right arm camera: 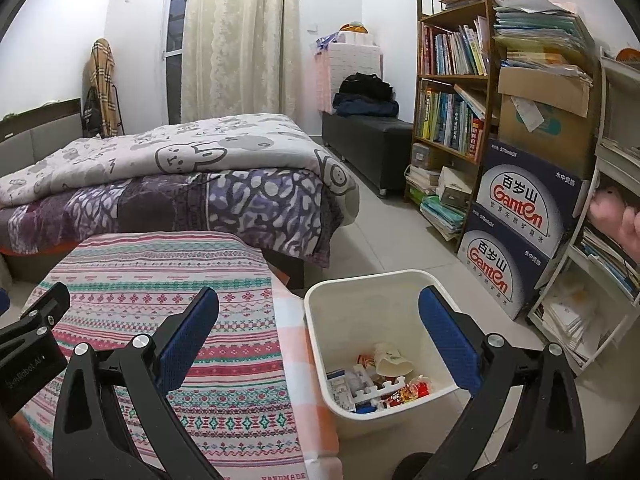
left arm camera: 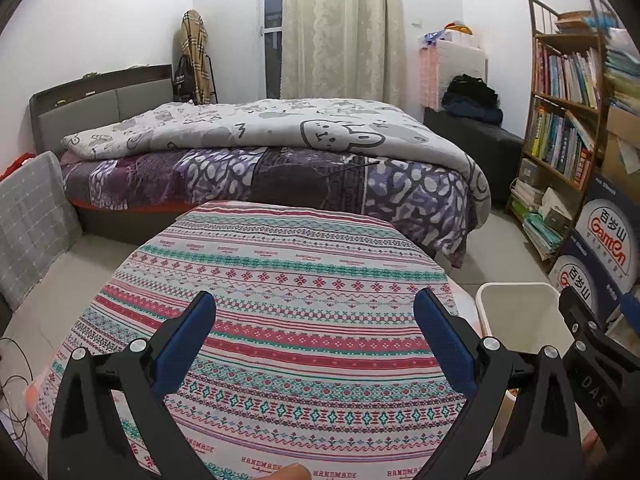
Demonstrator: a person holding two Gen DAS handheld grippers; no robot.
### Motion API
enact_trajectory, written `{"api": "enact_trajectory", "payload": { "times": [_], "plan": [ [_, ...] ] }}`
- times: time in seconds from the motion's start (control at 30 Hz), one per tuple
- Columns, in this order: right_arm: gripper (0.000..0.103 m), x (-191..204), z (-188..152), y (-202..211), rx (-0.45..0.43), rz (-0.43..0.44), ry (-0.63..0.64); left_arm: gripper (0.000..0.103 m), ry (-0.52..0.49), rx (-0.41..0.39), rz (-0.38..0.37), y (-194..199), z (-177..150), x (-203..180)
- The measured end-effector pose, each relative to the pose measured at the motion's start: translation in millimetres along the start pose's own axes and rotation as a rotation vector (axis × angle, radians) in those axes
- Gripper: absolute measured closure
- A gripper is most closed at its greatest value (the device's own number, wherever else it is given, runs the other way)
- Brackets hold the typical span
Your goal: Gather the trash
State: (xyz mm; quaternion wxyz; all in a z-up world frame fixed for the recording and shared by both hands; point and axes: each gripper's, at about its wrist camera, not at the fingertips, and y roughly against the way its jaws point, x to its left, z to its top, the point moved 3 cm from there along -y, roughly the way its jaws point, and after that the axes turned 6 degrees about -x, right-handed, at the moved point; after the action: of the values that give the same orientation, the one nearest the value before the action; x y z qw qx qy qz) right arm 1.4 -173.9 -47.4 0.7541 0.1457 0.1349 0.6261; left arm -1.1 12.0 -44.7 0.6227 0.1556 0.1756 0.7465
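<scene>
A white trash bin (right arm camera: 320, 320) stands on the floor right of a table covered with a striped patterned cloth (right arm camera: 160, 280). Several pieces of trash (right arm camera: 380, 380) lie in its bottom: a paper cup, wrappers, small packets. My right gripper (right arm camera: 318, 300) is open and empty, held above the bin's left rim. My left gripper (left arm camera: 314, 304) is open and empty above the patterned cloth (left arm camera: 280, 280). The bin's rim (left arm camera: 520, 292) shows at the right of the left wrist view, with the right gripper's body beside it.
A bed (left arm camera: 260, 140) with a rabbit-print quilt stands behind the table. A bookshelf (right arm camera: 452, 100) and stacked water cartons (right arm camera: 520, 220) line the right wall. A dark bench (right arm camera: 372, 140) with bags stands at the back. Cables (left arm camera: 16, 380) lie on the floor at left.
</scene>
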Motion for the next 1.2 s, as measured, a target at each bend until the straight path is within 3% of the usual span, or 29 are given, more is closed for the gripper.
{"api": "enact_trajectory", "payload": {
  "times": [1.2],
  "plan": [
    [0.007,-52,-15,-9,0.064,-0.06,-0.05,0.007,-0.088,0.012,-0.105,-7,-9,-55]
  ]
}}
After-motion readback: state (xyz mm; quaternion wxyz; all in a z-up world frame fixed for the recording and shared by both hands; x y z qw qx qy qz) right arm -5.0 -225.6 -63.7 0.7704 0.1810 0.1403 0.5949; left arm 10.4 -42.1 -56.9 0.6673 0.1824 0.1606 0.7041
